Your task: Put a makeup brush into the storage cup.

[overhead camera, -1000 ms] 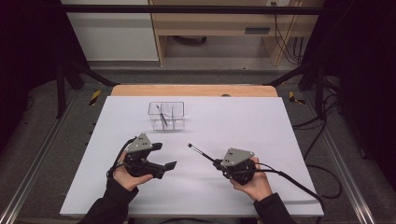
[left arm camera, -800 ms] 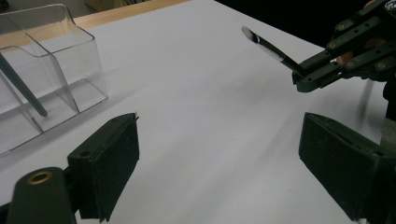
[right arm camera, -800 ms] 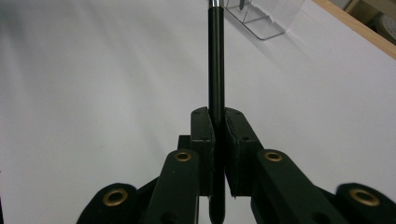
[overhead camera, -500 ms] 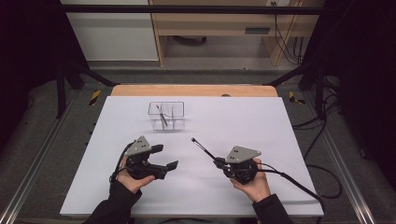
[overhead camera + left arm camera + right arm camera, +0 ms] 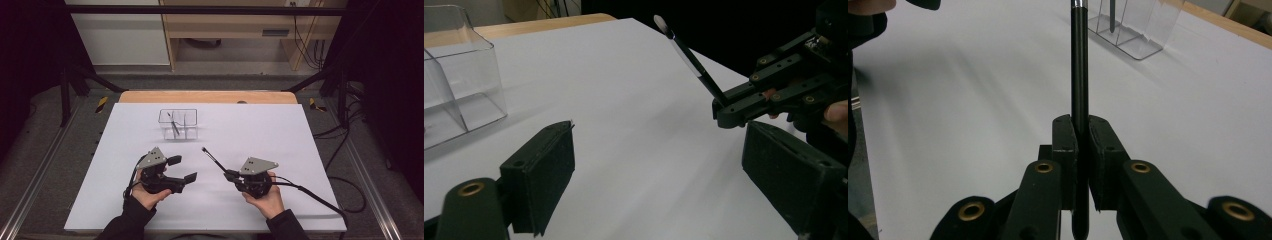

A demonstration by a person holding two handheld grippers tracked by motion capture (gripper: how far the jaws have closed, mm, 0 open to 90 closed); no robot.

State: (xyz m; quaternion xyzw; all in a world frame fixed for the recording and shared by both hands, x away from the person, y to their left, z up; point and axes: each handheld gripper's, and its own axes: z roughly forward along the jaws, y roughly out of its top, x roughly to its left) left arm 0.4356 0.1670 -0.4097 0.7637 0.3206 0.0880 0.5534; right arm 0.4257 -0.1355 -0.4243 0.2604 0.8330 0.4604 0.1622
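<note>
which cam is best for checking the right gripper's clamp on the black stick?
Right gripper view: the jaws are shut on the black stick, seen head-on. Left gripper view shows it sideways, pale tip up. High view shows it small, angled toward the clear organizer.

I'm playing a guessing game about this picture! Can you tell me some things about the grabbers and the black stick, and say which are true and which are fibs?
1. The right gripper is shut on the thin black brush. True.
2. The left gripper is shut on a second brush. False: its jaws stand wide apart with nothing between them.
3. The clear box stands on the white table sheet, beyond both grippers. True.
4. The clear box is empty. False: a thin dark stick already leans inside it.
5. The held brush lies flat on the table. False: it is lifted, its tip slanting up toward the box.
</note>
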